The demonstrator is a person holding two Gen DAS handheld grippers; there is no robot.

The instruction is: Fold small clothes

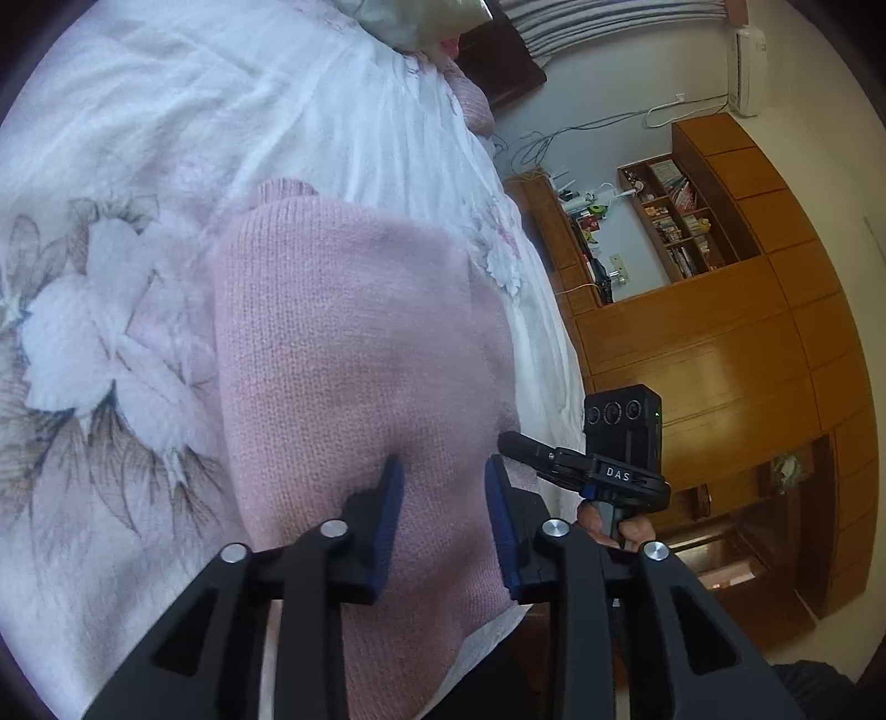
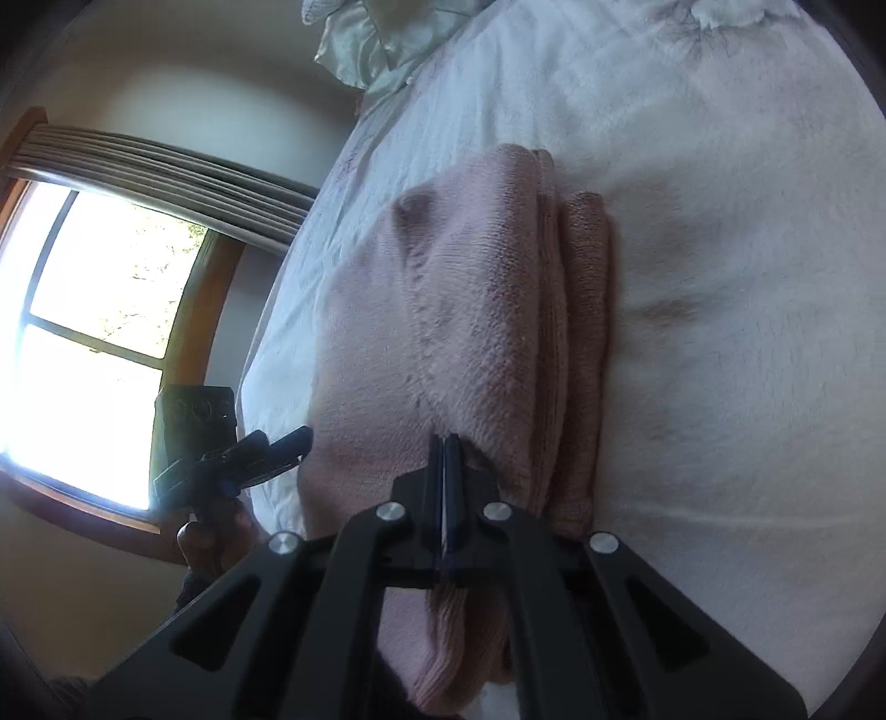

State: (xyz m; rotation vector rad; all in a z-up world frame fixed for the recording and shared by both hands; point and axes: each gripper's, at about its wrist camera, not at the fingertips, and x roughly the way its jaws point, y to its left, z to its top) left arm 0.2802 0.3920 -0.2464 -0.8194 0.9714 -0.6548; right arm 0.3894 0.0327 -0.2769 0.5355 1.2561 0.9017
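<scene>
A pink knit sweater [image 1: 343,343] lies folded on the white floral bedspread [image 1: 111,138], with its collar at the far end. My left gripper [image 1: 444,471] hovers open over the near part of the sweater, nothing between its blue pads. In the right wrist view the sweater [image 2: 476,288] shows stacked folded layers along its right side. My right gripper [image 2: 446,443] is shut on the sweater's near edge, and a crease runs from its tips across the fabric. The right gripper [image 1: 518,443] also shows in the left wrist view at the sweater's right edge, held by a hand [image 1: 614,526].
The bed edge [image 1: 554,310] runs down the right, with a wooden wardrobe [image 1: 720,360] and bookshelves [image 1: 675,221] beyond it. A pale pillow [image 2: 365,44] lies at the head of the bed. A window [image 2: 83,343] with a wooden frame is on the other side.
</scene>
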